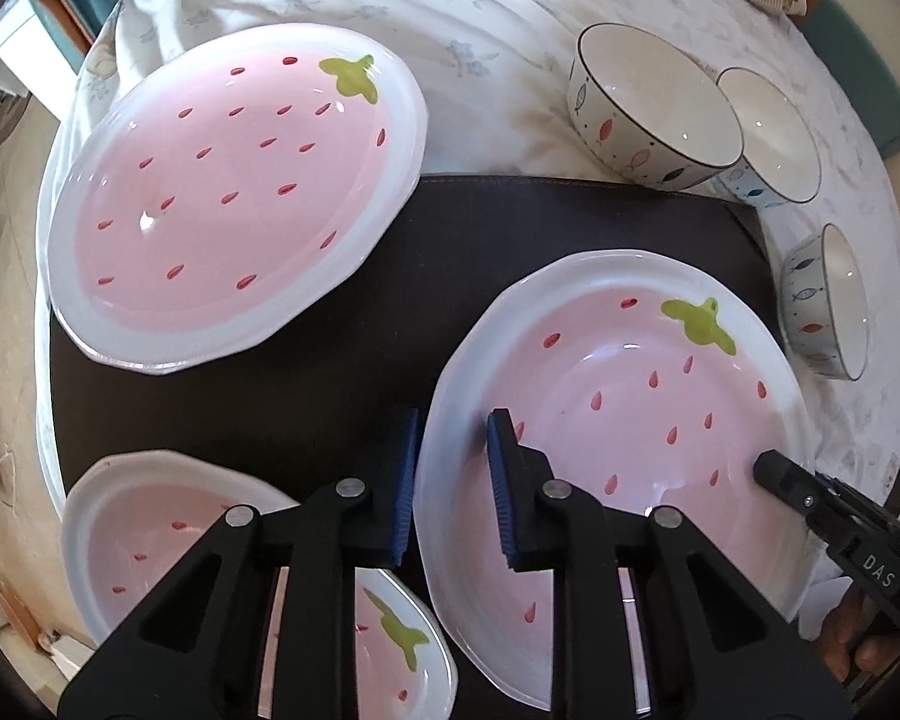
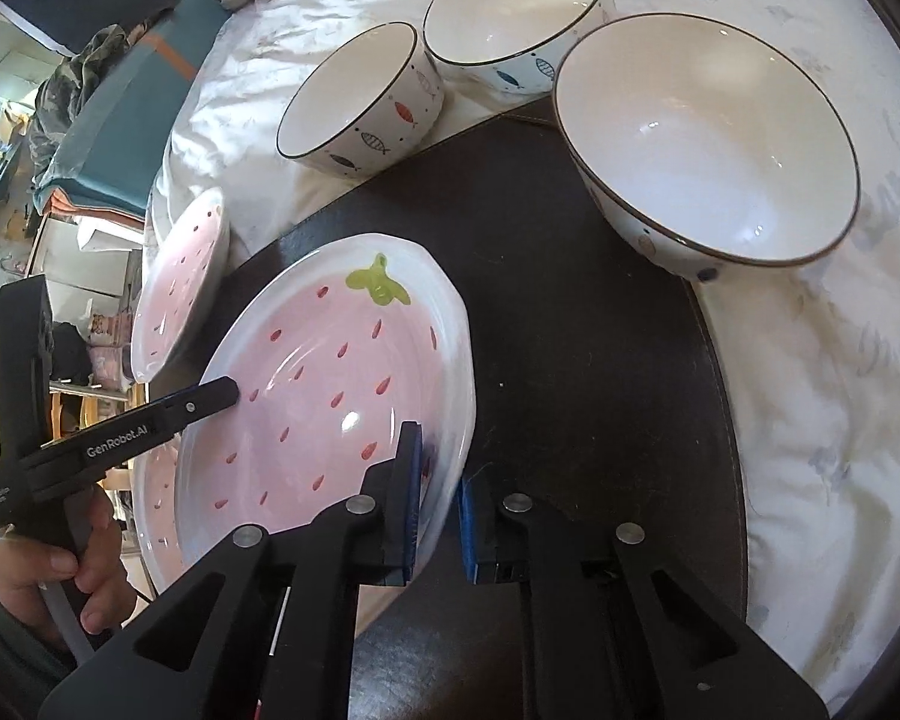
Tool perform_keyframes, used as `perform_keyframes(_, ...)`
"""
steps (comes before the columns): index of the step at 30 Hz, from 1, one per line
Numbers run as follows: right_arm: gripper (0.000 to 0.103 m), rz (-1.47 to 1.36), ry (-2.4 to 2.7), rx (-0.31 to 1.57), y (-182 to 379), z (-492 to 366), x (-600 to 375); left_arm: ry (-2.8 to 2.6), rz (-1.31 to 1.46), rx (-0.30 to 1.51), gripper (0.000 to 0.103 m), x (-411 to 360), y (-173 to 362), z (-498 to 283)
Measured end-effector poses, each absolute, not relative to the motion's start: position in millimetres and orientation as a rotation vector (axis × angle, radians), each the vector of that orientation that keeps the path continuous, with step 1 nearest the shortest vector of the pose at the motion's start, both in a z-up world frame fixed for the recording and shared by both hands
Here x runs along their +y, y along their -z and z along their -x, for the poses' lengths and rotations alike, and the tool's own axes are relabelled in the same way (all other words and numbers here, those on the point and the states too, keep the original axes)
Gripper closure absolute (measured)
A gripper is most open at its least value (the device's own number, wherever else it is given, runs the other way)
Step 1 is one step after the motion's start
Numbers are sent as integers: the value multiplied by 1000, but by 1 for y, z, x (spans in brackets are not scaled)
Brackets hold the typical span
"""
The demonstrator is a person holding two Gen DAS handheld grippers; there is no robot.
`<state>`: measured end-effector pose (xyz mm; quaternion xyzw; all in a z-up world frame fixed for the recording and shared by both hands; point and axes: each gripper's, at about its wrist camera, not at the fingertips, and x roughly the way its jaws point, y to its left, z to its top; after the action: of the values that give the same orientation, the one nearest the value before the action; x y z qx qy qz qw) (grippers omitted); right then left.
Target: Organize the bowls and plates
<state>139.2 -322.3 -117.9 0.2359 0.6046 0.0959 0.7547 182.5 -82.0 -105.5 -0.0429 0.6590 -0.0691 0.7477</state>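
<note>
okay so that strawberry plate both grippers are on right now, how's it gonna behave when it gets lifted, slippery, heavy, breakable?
The strawberry plate looks glazed ceramic, shiny with highlights, so probably slippery at the rim. The right hand-held gripper and left hand-held gripper each clamp an opposite rim, which suggests it is fairly heavy. It is stiff and likely chips if knocked against the other plates.

So the left tongs (image 1: 453, 480) are straddling the near rim of a pink strawberry plate (image 1: 630, 420), blue pads either side of the edge. The right tongs (image 1: 777, 471) poke in over its far side. Another strawberry plate (image 1: 228, 204) sits up left on the dark counter (image 1: 510, 222), a third (image 1: 150, 528) lower left. Three fish-pattern bowls (image 1: 654, 102) are on the white cloth (image 1: 450, 12).
</note>
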Motion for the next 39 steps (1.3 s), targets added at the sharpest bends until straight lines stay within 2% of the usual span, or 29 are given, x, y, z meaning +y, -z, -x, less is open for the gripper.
perform_keyframes(6,92,-512,-250,1290,108,-134,-318,145,100,1416,84,-59,83,-164)
perform_keyframes(14,93,-496,-278,1258,96,-130,-312,134,88,1404,85,-52,82,-162)
perform_keyframes(15,93,-488,-281,1255,95,-130,-310,132,92,1401,85,-50,81,-160)
perform_keyframes(16,94,-479,-285,1252,93,-128,-311,191,141,1395,102,-49,79,-159)
perform_keyframes(18,93,-474,-309,1241,89,-130,-304,290,160,1379,102,-71,68,-157)
perform_keyframes(20,94,-461,-323,1235,85,-131,-296,255,-68,1304,102,-95,59,-152)
perform_keyframes(23,95,-467,-285,1260,93,-134,-291,217,62,1370,101,-77,63,-159)
perform_keyframes(26,95,-513,-238,1281,104,-141,-302,185,21,1322,101,-65,54,-160)
perform_keyframes(27,95,-501,-222,1281,106,-141,-305,172,38,1338,101,-57,57,-163)
perform_keyframes(28,95,-512,-211,1286,109,-142,-310,155,60,1357,95,-52,60,-167)
perform_keyframes(31,96,-546,-205,1308,119,-142,-319,120,139,1439,65,-38,77,-171)
perform_keyframes(39,92,-565,-170,1358,138,-143,-325,201,226,1474,65,-45,105,-175)
